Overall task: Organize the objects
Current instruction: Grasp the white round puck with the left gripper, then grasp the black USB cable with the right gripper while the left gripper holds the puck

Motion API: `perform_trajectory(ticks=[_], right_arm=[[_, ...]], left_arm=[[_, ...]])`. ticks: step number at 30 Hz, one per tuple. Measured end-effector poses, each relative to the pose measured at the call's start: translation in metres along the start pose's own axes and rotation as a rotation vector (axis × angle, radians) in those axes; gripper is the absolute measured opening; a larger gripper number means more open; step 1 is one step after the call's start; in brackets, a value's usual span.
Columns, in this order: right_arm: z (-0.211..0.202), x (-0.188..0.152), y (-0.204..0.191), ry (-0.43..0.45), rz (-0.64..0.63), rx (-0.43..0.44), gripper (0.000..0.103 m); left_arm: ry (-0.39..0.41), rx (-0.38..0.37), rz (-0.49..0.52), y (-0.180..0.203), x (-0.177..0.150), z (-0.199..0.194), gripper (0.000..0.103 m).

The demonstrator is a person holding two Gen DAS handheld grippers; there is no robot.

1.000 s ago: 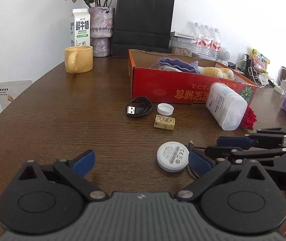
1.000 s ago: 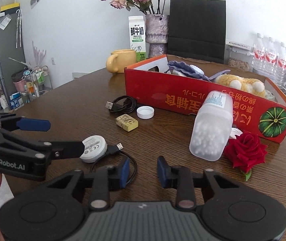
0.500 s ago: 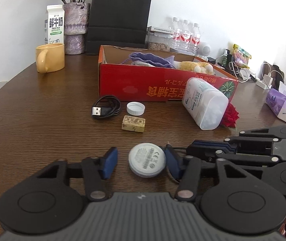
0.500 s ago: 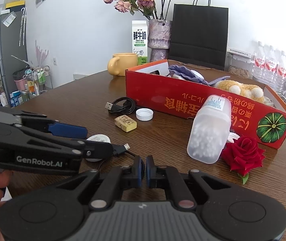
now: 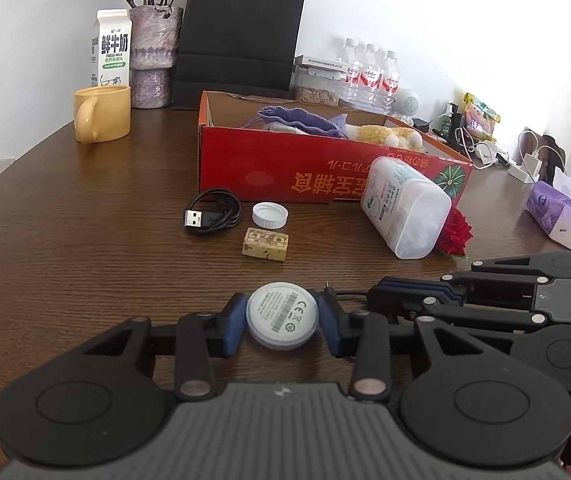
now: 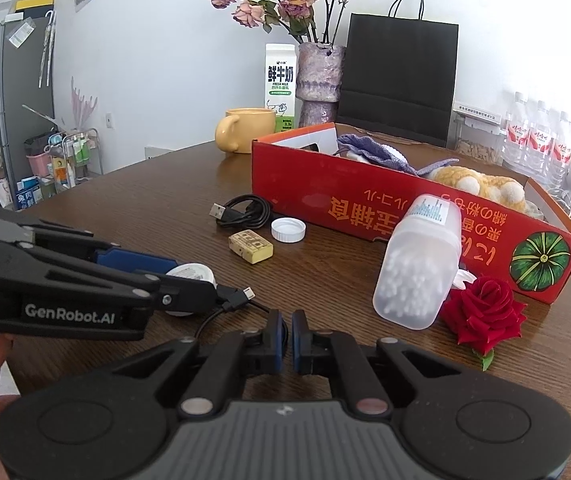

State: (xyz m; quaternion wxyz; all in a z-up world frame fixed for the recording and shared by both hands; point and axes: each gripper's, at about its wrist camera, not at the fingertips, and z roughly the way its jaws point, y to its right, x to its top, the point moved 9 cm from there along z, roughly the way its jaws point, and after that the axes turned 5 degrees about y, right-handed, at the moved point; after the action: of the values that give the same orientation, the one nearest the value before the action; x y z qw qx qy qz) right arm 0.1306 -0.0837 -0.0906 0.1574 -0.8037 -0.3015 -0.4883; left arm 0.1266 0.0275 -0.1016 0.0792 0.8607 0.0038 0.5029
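Two grippers are at work over the dark wooden surface [image 5: 65, 248], and we hold one in each hand. Our left gripper [image 5: 281, 316] has its blue fingers [image 5: 231, 322] pressed against both sides of the round white charger puck [image 5: 282, 314], which faces up with its printed label showing. They closed in on it from a wide spread within the last second and now grip it. From the right wrist view the puck [image 6: 191, 274] sits low over the surface, just ahead of our right gripper [image 6: 285, 336], and we cannot tell whether it still touches the wood. Its thin black cord [image 6: 221, 312] loops out to a small plug tip and runs back to the right fingers, which are closed together; the cord passes right at them, so they appear to pinch it, though the contact itself is hard to see.

Farther off lie a coiled black USB cable [image 5: 213, 216], a white bottle cap [image 5: 270, 215] just beside it and a small yellowish block [image 5: 265, 244] near both. A translucent cotton-swab tub [image 5: 405, 208] leans on its side against the red cardboard box [image 5: 285, 176], touching a red rose [image 5: 455, 232]. Inside the box we see purple cloth and a yellow plush toy. Behind stand a yellow mug [image 5: 103, 114], a milk carton [image 5: 110, 48], a vase of dried flowers and a black paper bag [image 5: 237, 40].
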Motion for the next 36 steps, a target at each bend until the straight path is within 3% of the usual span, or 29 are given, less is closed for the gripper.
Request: perform_trajectory(ticks=[6,11,24,36], right_arm=[[0.0,0.0,0.0,0.002,0.009,0.002,0.006],[0.003,0.011,0.013,0.022,0.15,0.053,0.029],[0.029,0.028,0.005,-0.041,0.217,0.24,0.028],[0.035,0.021,-0.003,-0.056,0.15,0.23,0.018]], left_arm=[[-0.002,-0.003,-0.002,-0.001,-0.001,-0.002,0.041],[-0.001,-0.005,0.004,-0.001,-0.001,-0.002,0.041],[-0.006,-0.035,0.014,-0.004,-0.001,0.0,0.04],[0.001,-0.045,0.087,0.001,-0.004,-0.002,0.04]])
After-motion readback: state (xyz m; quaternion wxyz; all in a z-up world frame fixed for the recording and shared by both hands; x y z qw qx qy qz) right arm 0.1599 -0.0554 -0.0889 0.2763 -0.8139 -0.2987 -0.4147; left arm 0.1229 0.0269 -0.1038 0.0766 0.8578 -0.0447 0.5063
